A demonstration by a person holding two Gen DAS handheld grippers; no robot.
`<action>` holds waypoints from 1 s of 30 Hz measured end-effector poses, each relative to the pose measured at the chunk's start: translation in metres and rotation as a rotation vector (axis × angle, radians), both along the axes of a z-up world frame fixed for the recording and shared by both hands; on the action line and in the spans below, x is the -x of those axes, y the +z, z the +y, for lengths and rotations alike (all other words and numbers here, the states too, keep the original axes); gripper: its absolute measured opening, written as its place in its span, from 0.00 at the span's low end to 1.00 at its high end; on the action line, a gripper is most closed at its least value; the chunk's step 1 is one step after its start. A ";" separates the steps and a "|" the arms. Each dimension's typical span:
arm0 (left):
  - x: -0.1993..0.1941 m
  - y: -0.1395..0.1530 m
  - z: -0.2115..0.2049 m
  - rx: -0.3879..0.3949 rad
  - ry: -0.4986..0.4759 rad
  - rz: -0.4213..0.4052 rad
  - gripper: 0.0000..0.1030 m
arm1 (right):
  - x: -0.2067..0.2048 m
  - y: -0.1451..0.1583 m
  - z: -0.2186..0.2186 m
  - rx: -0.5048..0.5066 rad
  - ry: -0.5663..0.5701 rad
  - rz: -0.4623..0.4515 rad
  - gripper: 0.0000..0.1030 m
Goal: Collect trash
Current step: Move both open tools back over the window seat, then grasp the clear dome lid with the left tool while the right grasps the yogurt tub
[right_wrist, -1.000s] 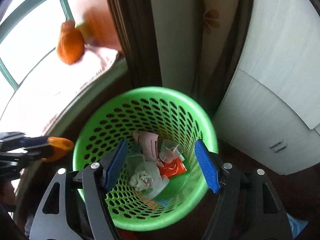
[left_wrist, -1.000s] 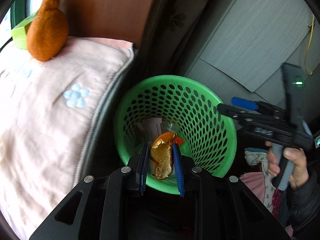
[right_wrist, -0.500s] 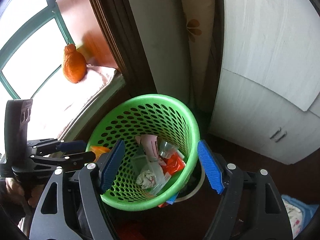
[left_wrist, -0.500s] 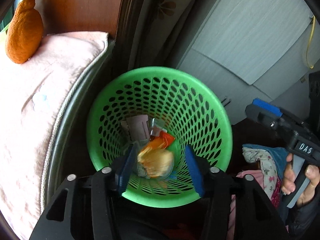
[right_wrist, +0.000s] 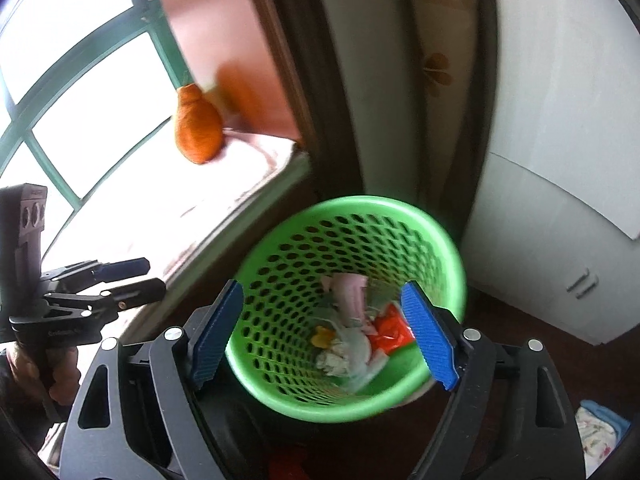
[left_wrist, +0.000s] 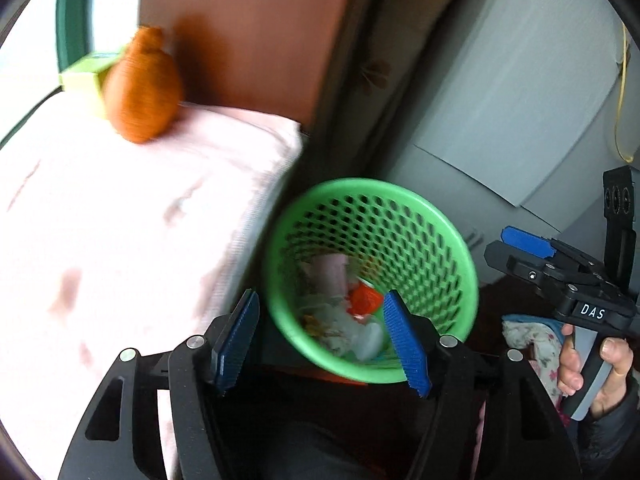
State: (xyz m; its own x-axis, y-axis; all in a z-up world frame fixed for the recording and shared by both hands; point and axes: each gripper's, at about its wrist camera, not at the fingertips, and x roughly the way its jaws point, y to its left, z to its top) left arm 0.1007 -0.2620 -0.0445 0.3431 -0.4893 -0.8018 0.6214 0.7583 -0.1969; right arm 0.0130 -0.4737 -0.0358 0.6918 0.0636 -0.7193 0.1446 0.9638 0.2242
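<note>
A green perforated basket (left_wrist: 400, 196) (right_wrist: 360, 205) stands on the floor beside the cushion. In it lie a pink paper (right_wrist: 350, 292), a red wrapper (right_wrist: 390, 330), a white crumpled tissue (right_wrist: 334, 360) and a yellow-orange peel (right_wrist: 322, 336). My left gripper (left_wrist: 321, 300) hangs over the basket's near rim, its jaws opening with nothing between them. My right gripper (right_wrist: 322, 286) is above the basket too, jaws opening and empty. Each gripper shows in the other's view, the right gripper (left_wrist: 500, 246) and the left gripper (right_wrist: 154, 276), both held by a hand (left_wrist: 592, 364).
A pink cushion (left_wrist: 120, 240) lies left of the basket with an orange plush toy (left_wrist: 140, 88) and a green box (left_wrist: 82, 78) on it. A white cabinet (right_wrist: 560, 260) stands to the right, a curtain (right_wrist: 436, 80) behind. Floral cloth (left_wrist: 536, 336) lies on the floor.
The left gripper opened and let go of the orange peel, which now lies in the basket. Both grippers opened wider and drew up and back from the basket.
</note>
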 end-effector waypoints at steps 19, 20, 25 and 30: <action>-0.054 0.019 0.189 -0.154 0.456 -0.192 0.83 | -0.068 0.008 0.130 0.020 0.275 -0.009 0.86; -0.059 0.018 0.202 -0.169 0.486 -0.192 0.83 | -0.071 0.009 0.137 0.022 0.287 -0.009 0.86; -0.087 0.006 0.259 -0.198 0.621 -0.163 0.83 | -0.089 0.008 0.172 0.030 0.348 -0.002 0.86; -0.111 -0.011 0.294 -0.199 0.673 -0.105 0.83 | -0.105 0.006 0.204 0.039 0.403 0.008 0.86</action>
